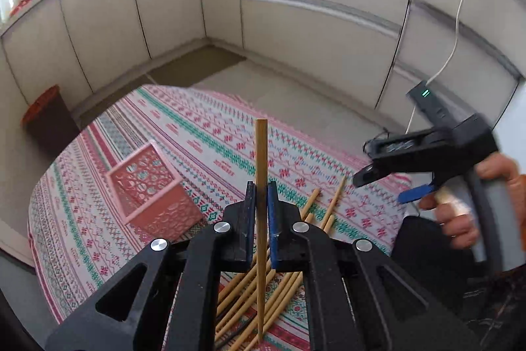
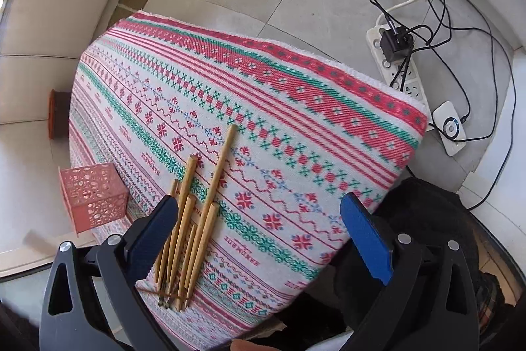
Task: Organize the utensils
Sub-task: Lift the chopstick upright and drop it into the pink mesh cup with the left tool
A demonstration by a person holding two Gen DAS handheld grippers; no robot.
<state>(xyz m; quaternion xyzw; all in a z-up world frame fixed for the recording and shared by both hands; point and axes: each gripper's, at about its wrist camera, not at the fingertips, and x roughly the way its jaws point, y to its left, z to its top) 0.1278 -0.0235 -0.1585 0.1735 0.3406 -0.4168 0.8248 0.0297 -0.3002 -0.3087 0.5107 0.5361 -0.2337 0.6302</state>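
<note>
My left gripper (image 1: 261, 196) is shut on a single bamboo chopstick (image 1: 261, 153), held upright above the patterned cloth (image 1: 203, 134). Several more bamboo chopsticks (image 1: 279, 278) lie in a loose pile on the cloth below it; they also show in the right wrist view (image 2: 194, 213). A pink perforated basket (image 1: 151, 186) stands on the cloth to the left, also seen in the right wrist view (image 2: 93, 196). My right gripper (image 2: 259, 222) is open and empty above the cloth (image 2: 296, 127), its left finger beside the pile. It shows at the right in the left wrist view (image 1: 388, 186).
A power strip (image 2: 394, 61) with plugs, tangled cables and a white device (image 2: 450, 127) lie on the floor beyond the cloth's right edge. An orange-rimmed dark bin (image 1: 46, 117) stands on the floor at left. Beige wall panels enclose the area.
</note>
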